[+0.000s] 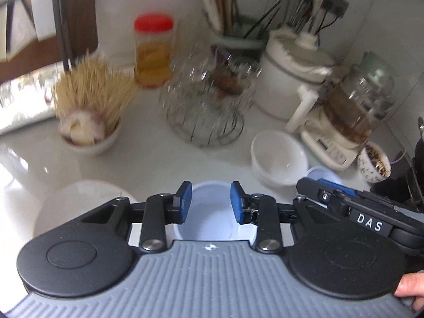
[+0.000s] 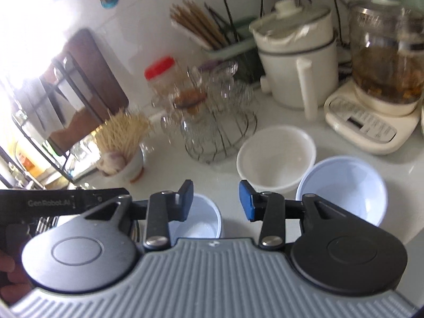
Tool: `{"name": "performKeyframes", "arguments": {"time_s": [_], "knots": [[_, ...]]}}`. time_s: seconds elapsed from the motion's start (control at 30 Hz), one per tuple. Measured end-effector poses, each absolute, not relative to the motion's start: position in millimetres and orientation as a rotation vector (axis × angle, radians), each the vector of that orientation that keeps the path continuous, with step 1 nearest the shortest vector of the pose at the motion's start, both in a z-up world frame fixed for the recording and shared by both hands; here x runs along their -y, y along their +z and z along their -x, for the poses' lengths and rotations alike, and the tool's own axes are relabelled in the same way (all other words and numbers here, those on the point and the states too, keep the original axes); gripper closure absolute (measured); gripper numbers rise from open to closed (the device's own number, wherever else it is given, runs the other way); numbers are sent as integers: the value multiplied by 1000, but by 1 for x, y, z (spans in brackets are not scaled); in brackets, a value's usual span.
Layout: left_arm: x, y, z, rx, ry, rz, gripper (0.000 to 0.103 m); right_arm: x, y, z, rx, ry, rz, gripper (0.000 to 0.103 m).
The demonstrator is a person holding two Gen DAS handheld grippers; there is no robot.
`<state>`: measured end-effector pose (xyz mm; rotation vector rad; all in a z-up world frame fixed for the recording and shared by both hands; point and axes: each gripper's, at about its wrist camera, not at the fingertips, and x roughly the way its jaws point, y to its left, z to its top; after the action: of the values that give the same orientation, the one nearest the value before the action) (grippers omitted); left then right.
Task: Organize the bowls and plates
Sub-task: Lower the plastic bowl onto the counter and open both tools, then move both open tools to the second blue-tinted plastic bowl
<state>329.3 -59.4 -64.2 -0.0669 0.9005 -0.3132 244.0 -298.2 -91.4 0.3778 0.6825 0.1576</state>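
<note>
In the left wrist view my left gripper is open and empty, its blue pads apart just above a small pale blue bowl on the white counter. A white plate lies to its left. A white bowl stands further back on the right, with a larger pale blue bowl partly hidden behind the right tool's arm. My right gripper is also open and holds nothing. The small pale blue bowl sits under its left finger. Beyond it stand the white bowl and the larger blue bowl, side by side and touching.
A wire basket of glasses, a bowl of toothpicks and garlic, a red-lidded jar, a white pot and a glass kettle on its cream base crowd the back. A patterned cup stands far right.
</note>
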Motion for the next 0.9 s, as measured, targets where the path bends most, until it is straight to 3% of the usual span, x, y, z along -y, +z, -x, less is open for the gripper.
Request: {"name": "performKeyframes", "arguments": {"time_s": [0.4,0.9], "knots": [[48,-15,-292,-825,-325,49,53,280,-36,-205,-596,122,-314,61],[4,-9,-274,-830,-378,64,53,246,-17,-177,-606,-38,-299,61]]}}
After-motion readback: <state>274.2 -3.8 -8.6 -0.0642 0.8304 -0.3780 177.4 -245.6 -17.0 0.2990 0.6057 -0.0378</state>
